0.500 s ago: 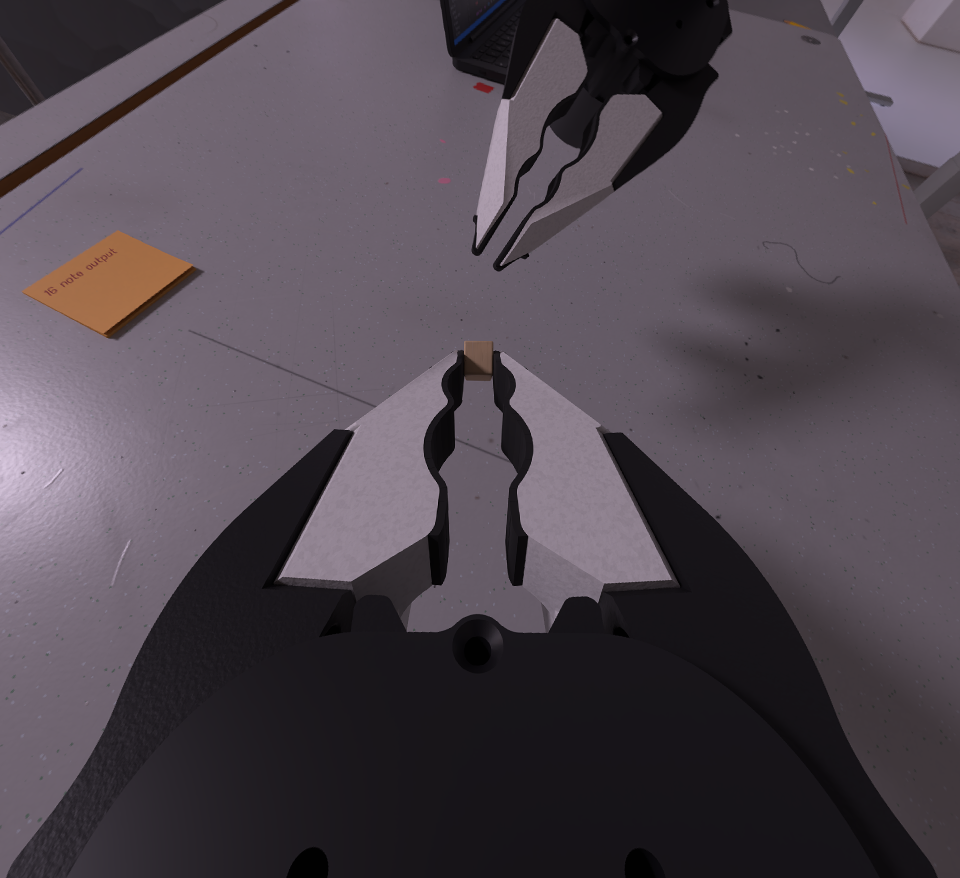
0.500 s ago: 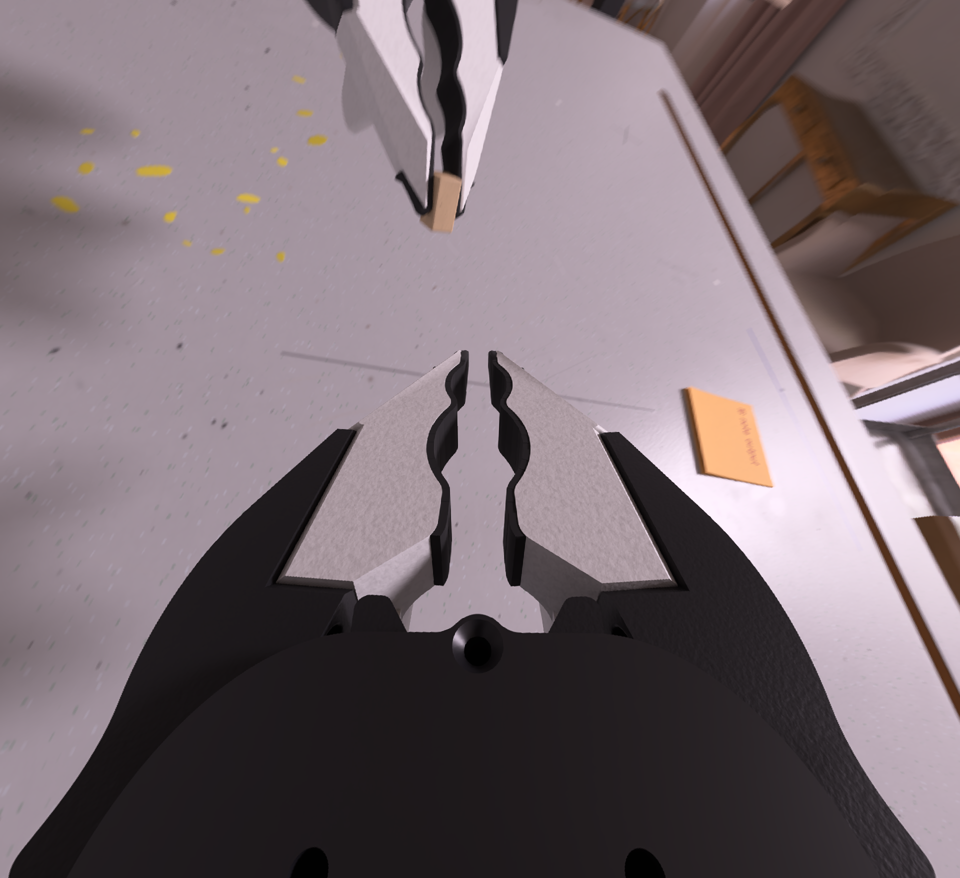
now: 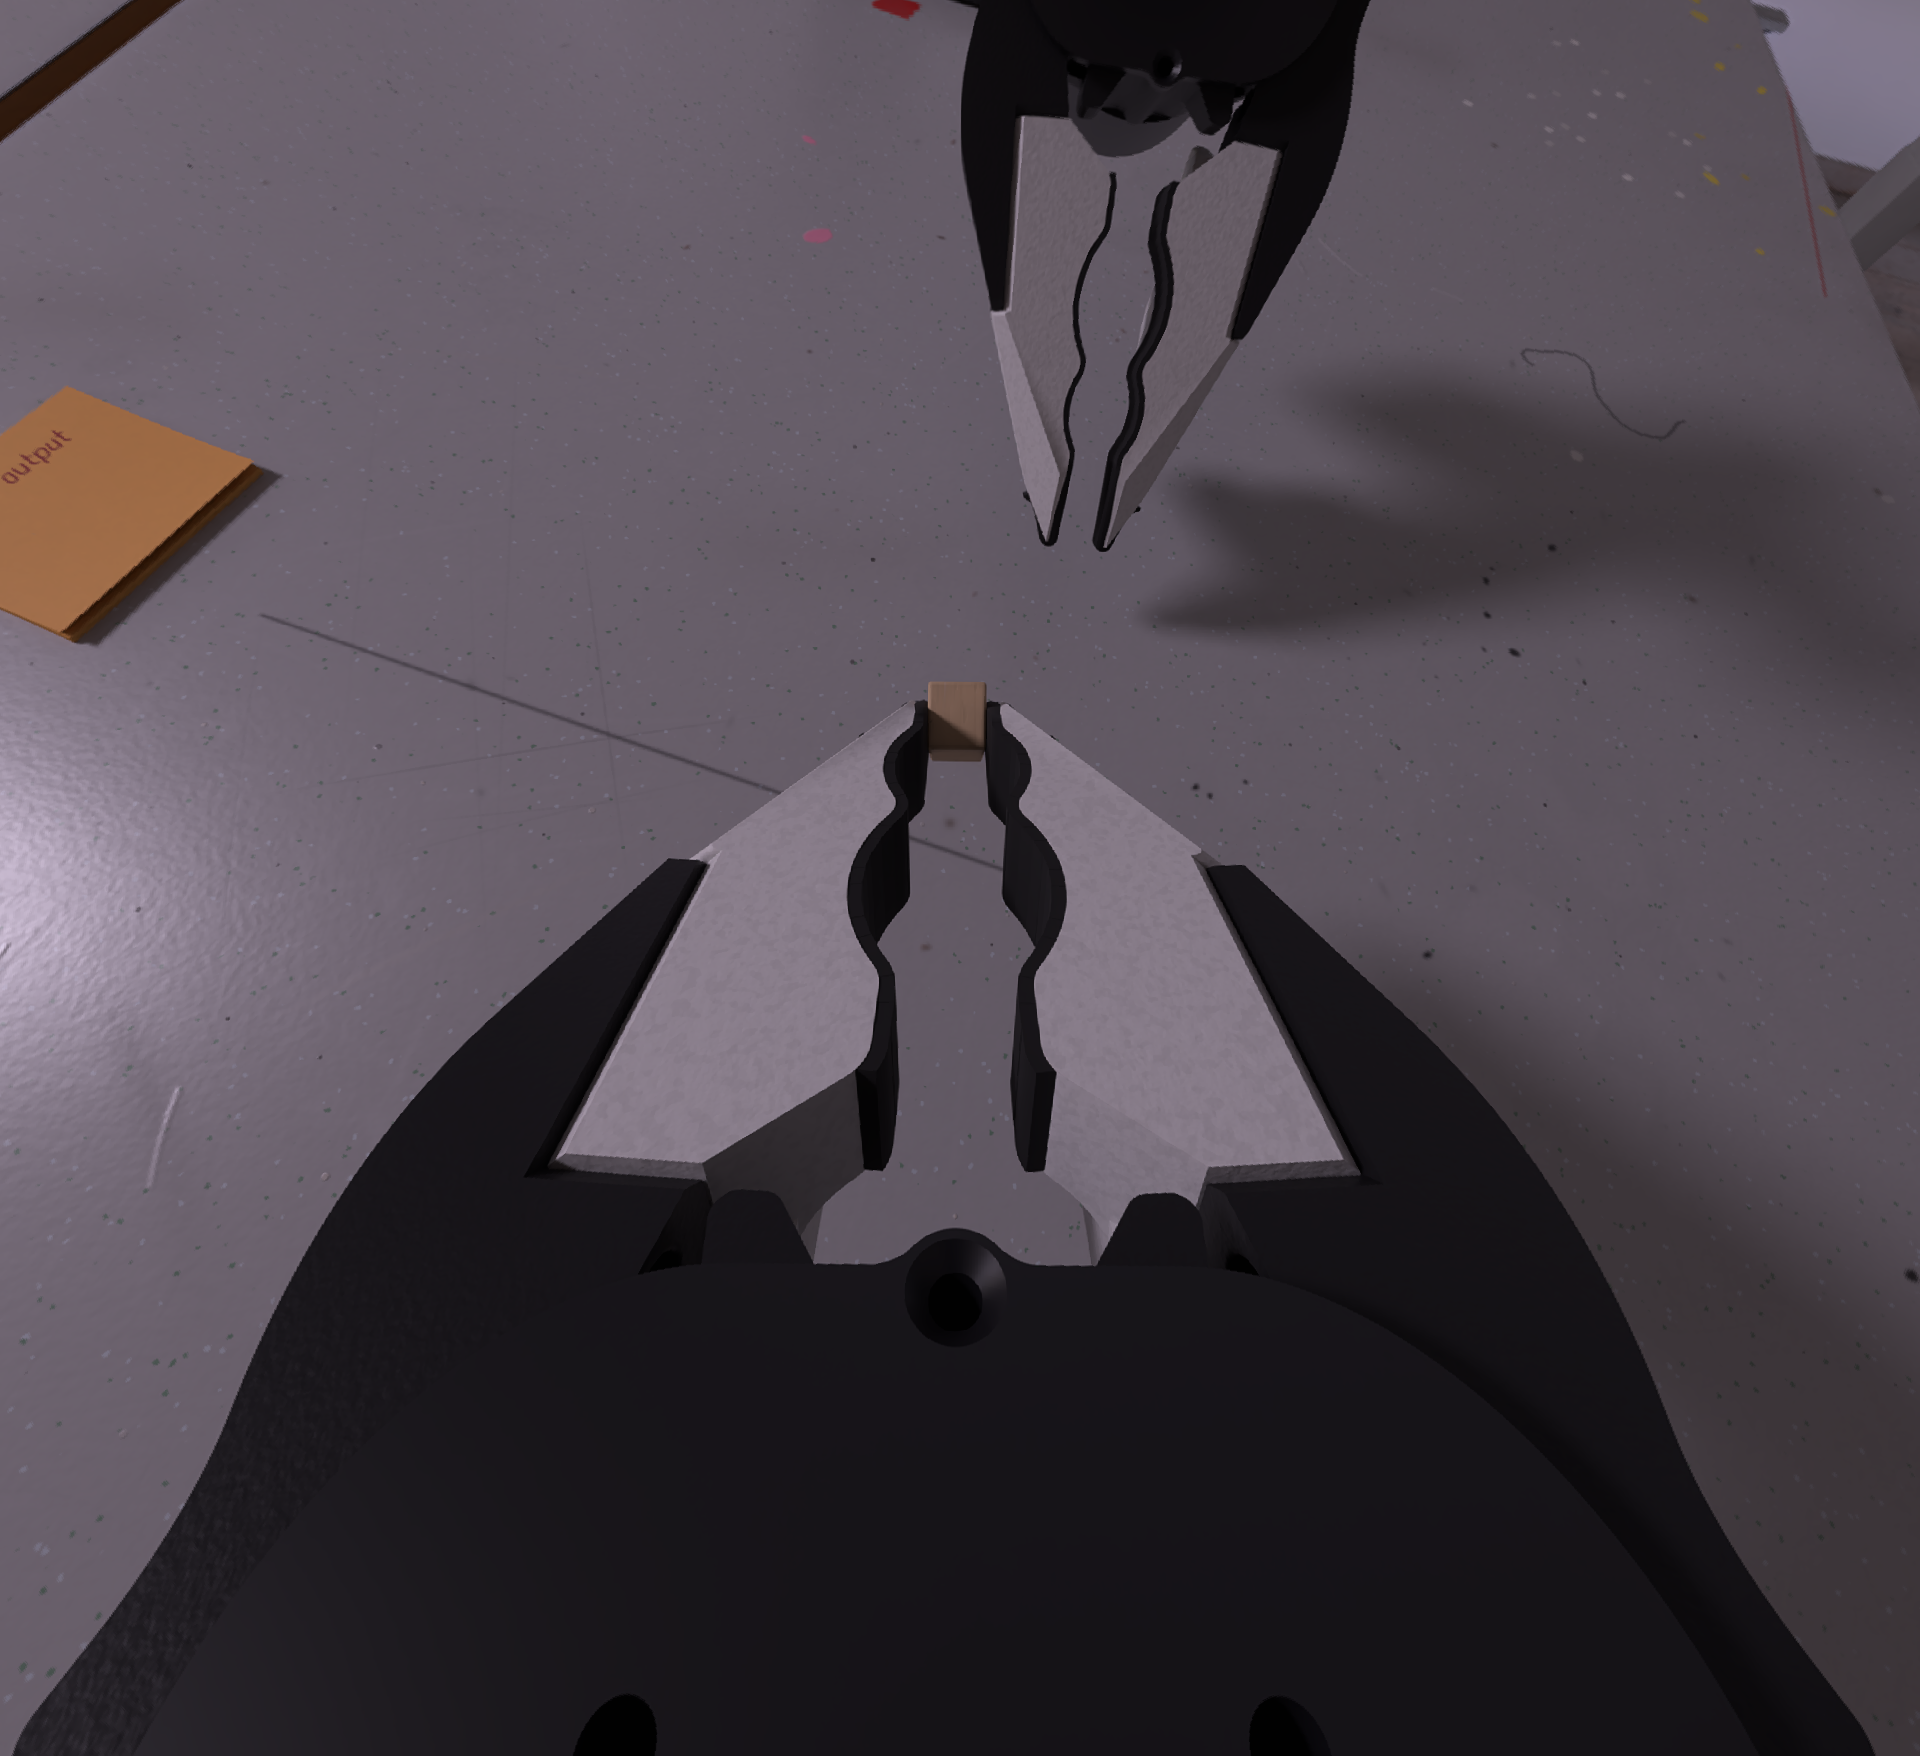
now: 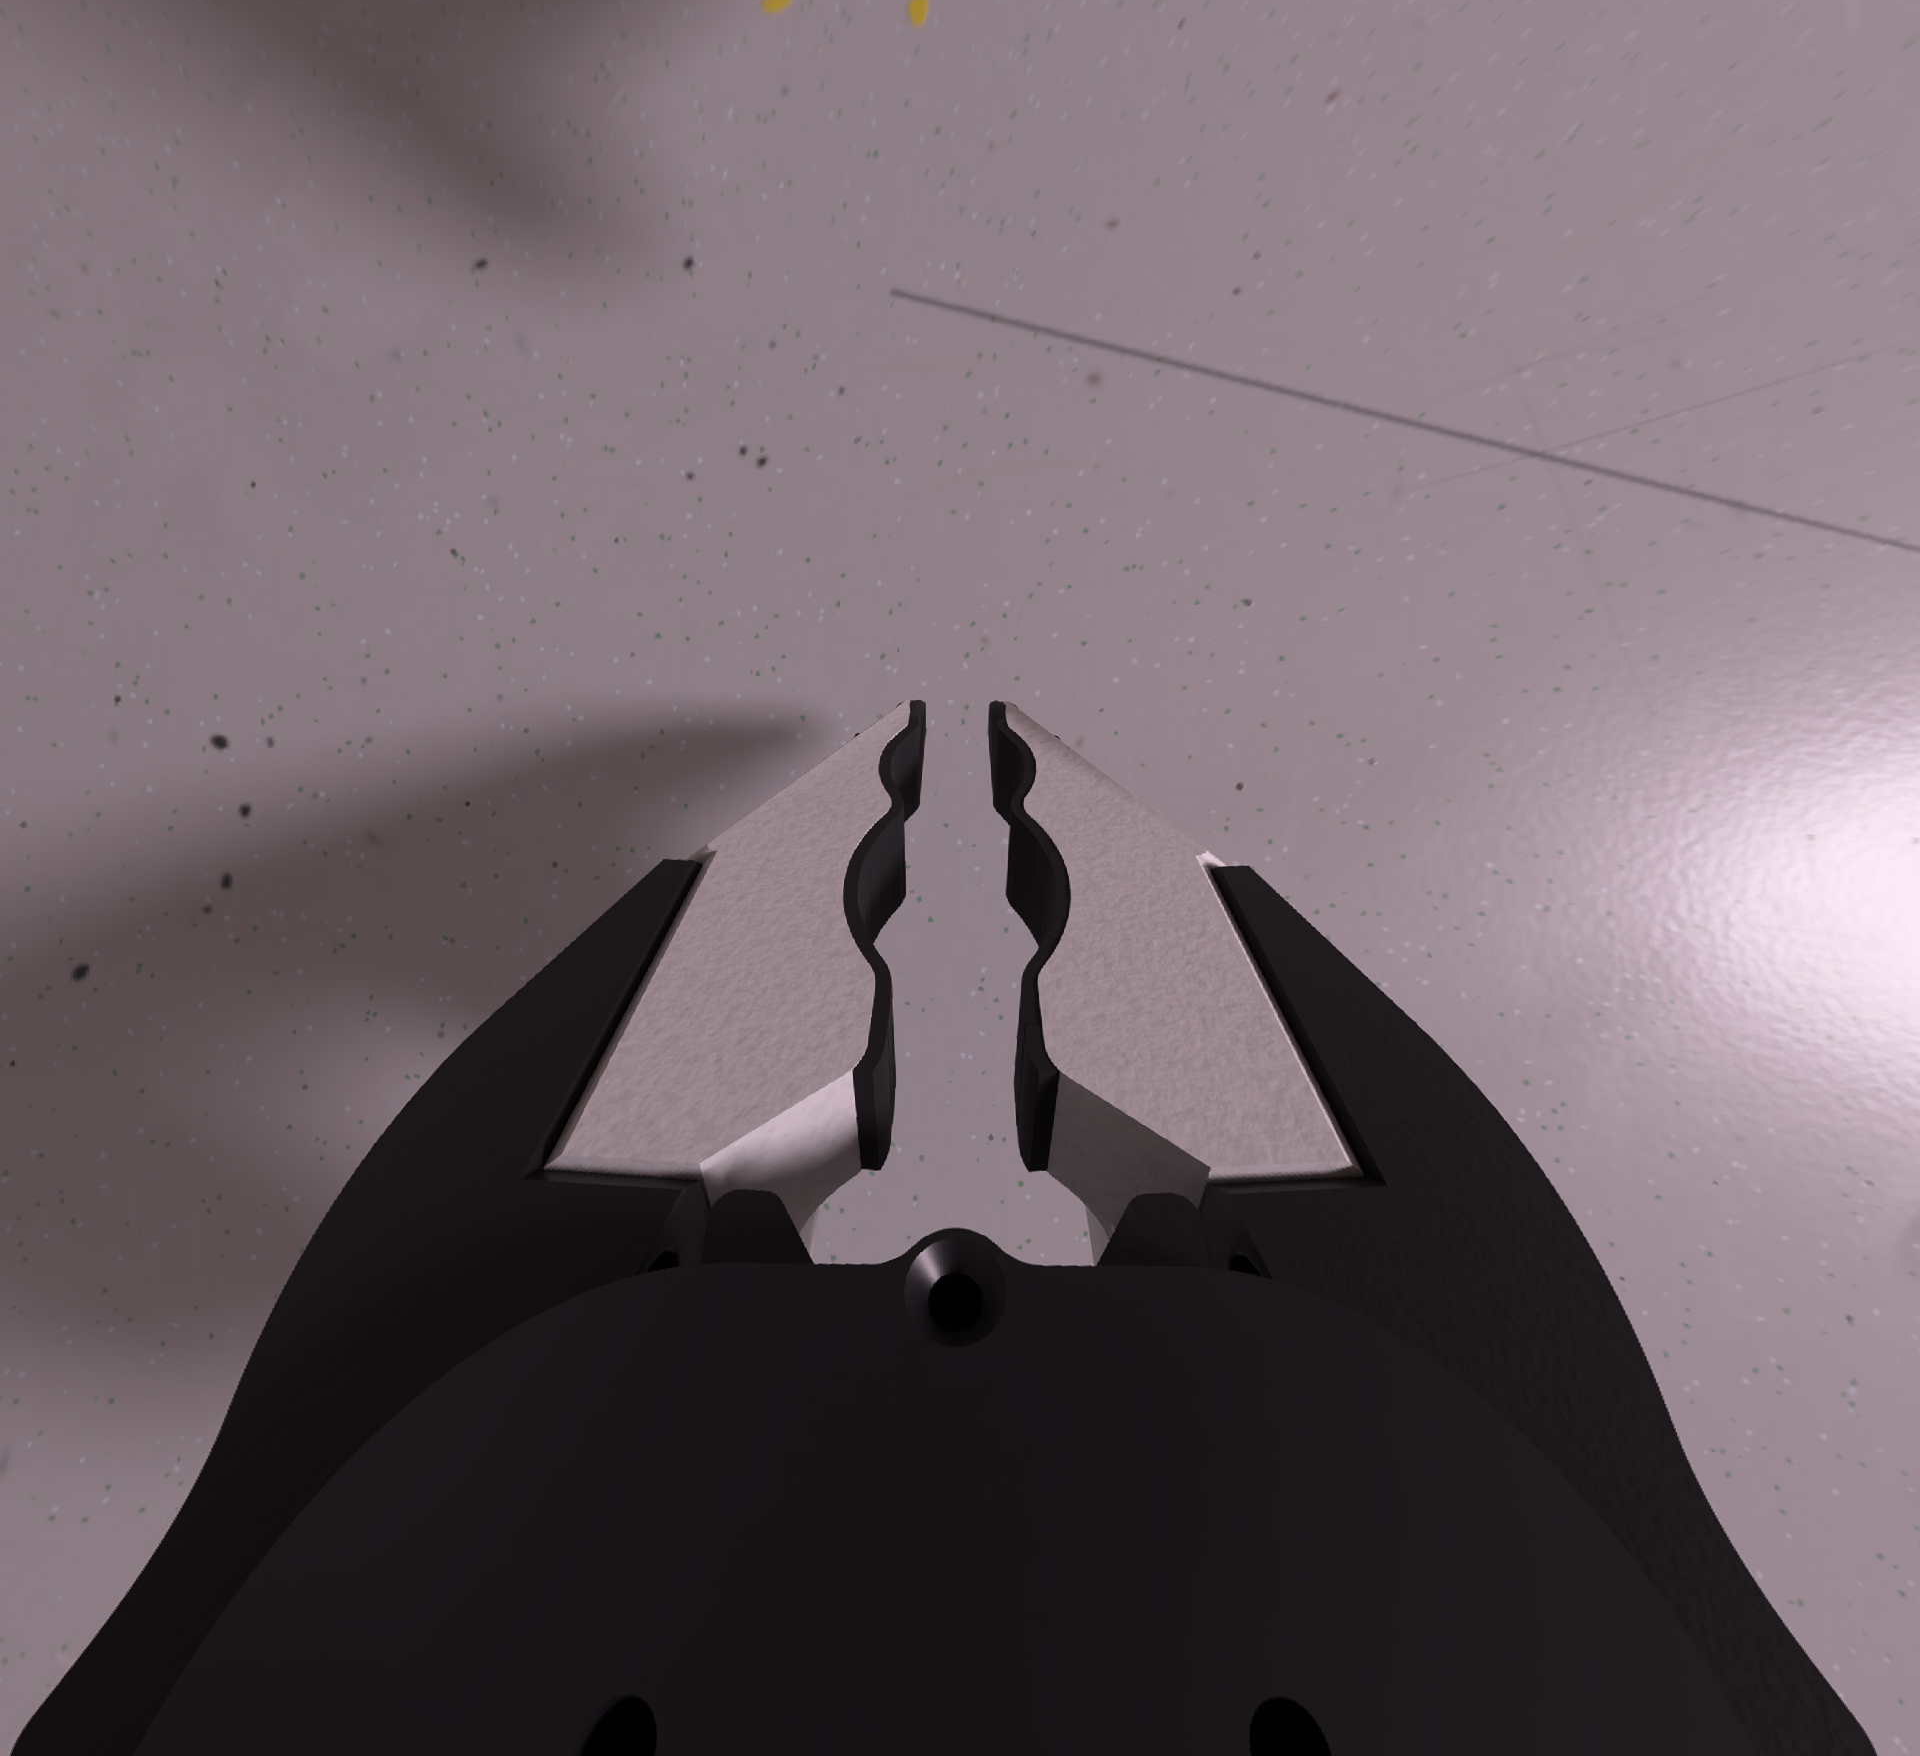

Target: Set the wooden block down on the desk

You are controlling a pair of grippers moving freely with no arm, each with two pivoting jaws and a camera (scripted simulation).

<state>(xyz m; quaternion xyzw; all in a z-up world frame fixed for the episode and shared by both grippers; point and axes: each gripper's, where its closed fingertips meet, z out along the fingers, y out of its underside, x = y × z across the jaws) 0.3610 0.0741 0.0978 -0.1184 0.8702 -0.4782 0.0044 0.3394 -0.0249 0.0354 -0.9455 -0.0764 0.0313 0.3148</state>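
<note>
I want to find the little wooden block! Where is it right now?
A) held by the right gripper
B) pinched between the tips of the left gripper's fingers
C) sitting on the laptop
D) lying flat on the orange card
B: in the left wrist view the wooden block sits pinched at the tips of the left gripper, while the right gripper is holding nothing.

Left gripper (image 3: 957, 719) body: matte black shell, broad and rounded, flaring into 2 tapering side arms.
Left gripper fingers (image 3: 769, 968): 2 pale grey textured wedges with wavy black inner edges.
Left gripper fittings: 1 round black socket at the finger base, 2 dark holes near the bottom edge.
Right gripper (image 4: 954, 719): same black shell, same 2 grey wedge fingers (image 4: 1174, 979), same socket and 2 holes.
Right gripper from afar (image 3: 1075, 537): black rounded housing with small holes.
</note>
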